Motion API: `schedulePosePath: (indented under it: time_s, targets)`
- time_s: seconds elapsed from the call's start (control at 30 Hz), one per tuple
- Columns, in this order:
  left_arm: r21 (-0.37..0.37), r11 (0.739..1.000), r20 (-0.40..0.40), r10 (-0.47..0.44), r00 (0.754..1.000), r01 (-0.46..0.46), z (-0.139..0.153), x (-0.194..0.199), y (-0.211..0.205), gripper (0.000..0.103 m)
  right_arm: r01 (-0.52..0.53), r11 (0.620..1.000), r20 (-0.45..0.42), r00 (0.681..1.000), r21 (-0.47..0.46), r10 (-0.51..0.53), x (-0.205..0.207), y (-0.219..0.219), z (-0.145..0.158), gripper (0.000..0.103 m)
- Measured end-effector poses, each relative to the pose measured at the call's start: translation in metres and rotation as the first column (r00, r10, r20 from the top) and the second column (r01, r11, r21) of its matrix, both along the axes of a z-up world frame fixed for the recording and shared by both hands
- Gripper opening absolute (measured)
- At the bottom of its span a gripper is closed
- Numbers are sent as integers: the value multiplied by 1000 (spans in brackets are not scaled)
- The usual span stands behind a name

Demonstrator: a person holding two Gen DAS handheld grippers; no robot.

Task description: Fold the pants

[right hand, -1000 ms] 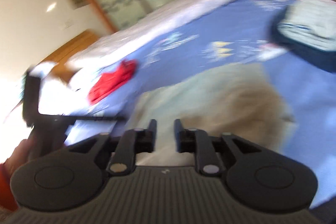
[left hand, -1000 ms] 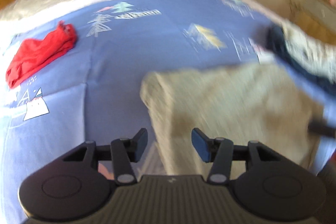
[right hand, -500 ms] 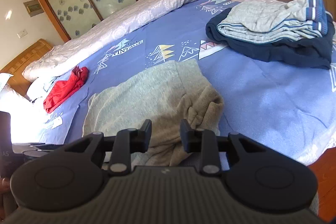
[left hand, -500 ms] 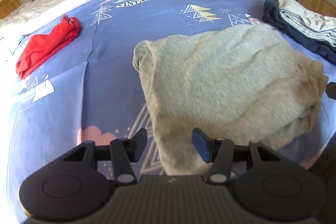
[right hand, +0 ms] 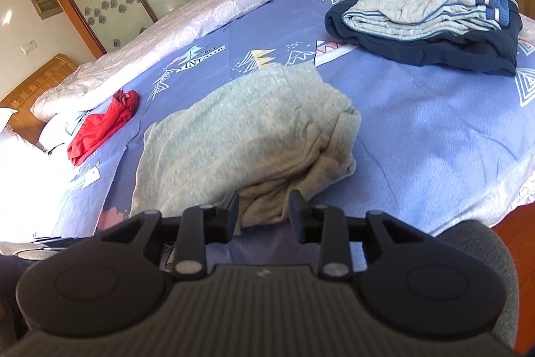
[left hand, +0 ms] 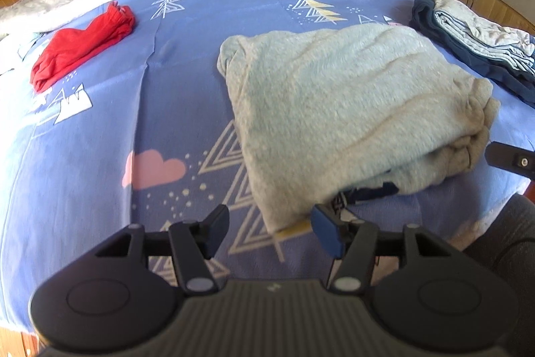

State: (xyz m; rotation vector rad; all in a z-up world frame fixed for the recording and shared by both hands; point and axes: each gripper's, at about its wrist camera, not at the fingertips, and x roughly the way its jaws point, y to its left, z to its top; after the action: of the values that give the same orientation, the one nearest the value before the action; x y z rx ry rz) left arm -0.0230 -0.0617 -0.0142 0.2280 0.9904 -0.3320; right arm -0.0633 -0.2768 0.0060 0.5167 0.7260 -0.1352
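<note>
Grey pants [left hand: 347, 109] lie folded in a thick bundle on the blue patterned bedsheet [left hand: 167, 62]; they also show in the right wrist view [right hand: 240, 143]. My left gripper [left hand: 269, 231] is open and empty, just short of the bundle's near left corner. My right gripper [right hand: 264, 211] is open and empty, its fingers just in front of the bundle's near edge. A fingertip of the right gripper shows at the right edge of the left wrist view [left hand: 511, 156].
A red garment [left hand: 80, 46] lies at the far left of the bed. A stack of folded clothes, navy and light grey [right hand: 431, 19], sits at the far right. A white quilt [right hand: 207, 12] runs along the back. The bed's near edge is just below the grippers.
Both grippers have drawn back from the pants toward the near edge of the bed. The right gripper's jaws have opened wider. The pants lie still in their folded bundle.
</note>
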Motion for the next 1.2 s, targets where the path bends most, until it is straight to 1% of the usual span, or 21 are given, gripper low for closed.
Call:
schedulePosePath:
  time_s: [0.1,0.23,0.33,0.53,0.67,0.77,1.2]
  targets:
    - [1,1000,-13,10,1000,-10,-2,-3,3,56,-8,1000,-6,1000,1,8,-2,8,-2,36]
    - [8,1000,-9,25,1000,-25,-2,-6,5,57,-24,1000,-8,1000,-2,24,-2,14,-4,37]
    - [14,999,-1,36,999,-36,-2,-7,6,57,-25,1000,1,1000,-13,25,-3,17,-3,40]
    - [26,998,4,51,999,-51,-2,-8,6,59,-15,1000,26,1000,-16,15,-6,17,0,42]
    - [29,998,9,58,998,-59,-2,-8,6,66,-12,1000,34,999,0,12,-6,17,1,50]
    - [30,998,14,60,998,-61,-2,-8,6,72,-15,1000,33,999,6,14,-6,18,1,51]
    - [33,997,4,69,998,-69,-5,-7,9,72,-17,999,6,1000,27,17,-4,17,-6,56]
